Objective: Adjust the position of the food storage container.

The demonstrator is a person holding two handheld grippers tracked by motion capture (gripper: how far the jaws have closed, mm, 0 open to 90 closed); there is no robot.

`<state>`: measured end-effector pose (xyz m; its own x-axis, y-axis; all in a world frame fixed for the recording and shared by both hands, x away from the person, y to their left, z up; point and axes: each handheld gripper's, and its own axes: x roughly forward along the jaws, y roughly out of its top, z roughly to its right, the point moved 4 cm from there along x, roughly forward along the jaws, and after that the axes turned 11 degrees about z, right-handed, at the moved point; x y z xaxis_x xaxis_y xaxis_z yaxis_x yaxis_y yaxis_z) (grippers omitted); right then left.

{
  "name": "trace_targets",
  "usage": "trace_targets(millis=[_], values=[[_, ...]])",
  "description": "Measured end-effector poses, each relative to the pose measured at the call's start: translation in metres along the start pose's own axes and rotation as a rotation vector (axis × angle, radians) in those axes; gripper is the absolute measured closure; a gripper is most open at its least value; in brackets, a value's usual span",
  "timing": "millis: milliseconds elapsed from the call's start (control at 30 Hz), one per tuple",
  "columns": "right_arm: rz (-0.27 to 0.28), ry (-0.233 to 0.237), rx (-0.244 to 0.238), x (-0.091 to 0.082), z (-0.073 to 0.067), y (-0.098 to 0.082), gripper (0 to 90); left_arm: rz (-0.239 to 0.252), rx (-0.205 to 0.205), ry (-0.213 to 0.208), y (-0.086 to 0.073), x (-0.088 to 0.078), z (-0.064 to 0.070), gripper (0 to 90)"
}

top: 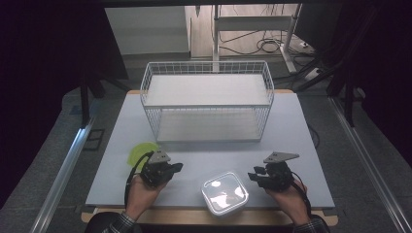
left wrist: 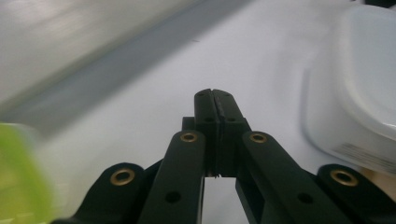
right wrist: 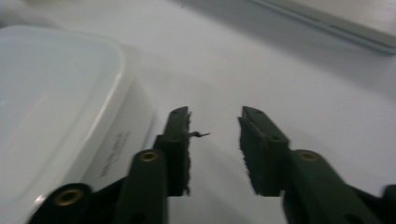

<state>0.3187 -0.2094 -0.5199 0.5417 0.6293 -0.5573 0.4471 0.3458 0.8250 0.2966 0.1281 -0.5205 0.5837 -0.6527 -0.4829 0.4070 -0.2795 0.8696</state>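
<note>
Container (top: 225,191) was what sat between my two hands: a white, lidded plastic box with rounded corners, resting at the near edge of the surface (top: 291,126), a little right of the middle. From the high view I saw my left tongs (top: 178,167) just to its left and my right tongs (top: 253,174) just to its right, each pointing inward at it and apart from it.

Left tongs (left wrist: 215,95) were clenched, with the two black jaws pressed flat together and nothing between them. In the left gripper view the container (left wrist: 359,79) lay off to the right of the jaws, and a blurred green shape (left wrist: 18,177) filled the lower left corner.

Right tongs (right wrist: 215,121) were released, with a plain gap between the jaws and bare surface behind it. In the right gripper view the container (right wrist: 60,93) sat beside the left-hand jaw, close to it; whether they touched I could not tell.

Toward the far edge of the surface stood a white wire rack (top: 208,99) with two shelves. A green plate (top: 140,153) lay near the left edge, partly hidden behind my left tongs.
</note>
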Motion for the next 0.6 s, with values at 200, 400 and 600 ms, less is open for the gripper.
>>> trace_targets(millis=[200, 400, 600], values=[[-0.040, 0.059, -0.024, -0.006, -0.015, -0.006, 85.1, -0.004, 0.014, -0.082, -0.012, 0.002, 0.032, 89.7], [-0.071, 0.085, -0.027, -0.014, -0.023, -0.015, 88.3, -0.035, 0.047, -0.133, -0.019, 0.006, 0.054, 89.7], [-0.098, 0.125, -0.023, -0.020, -0.035, -0.026, 88.2, -0.072, 0.026, -0.178, -0.031, 0.008, 0.070, 89.6]])
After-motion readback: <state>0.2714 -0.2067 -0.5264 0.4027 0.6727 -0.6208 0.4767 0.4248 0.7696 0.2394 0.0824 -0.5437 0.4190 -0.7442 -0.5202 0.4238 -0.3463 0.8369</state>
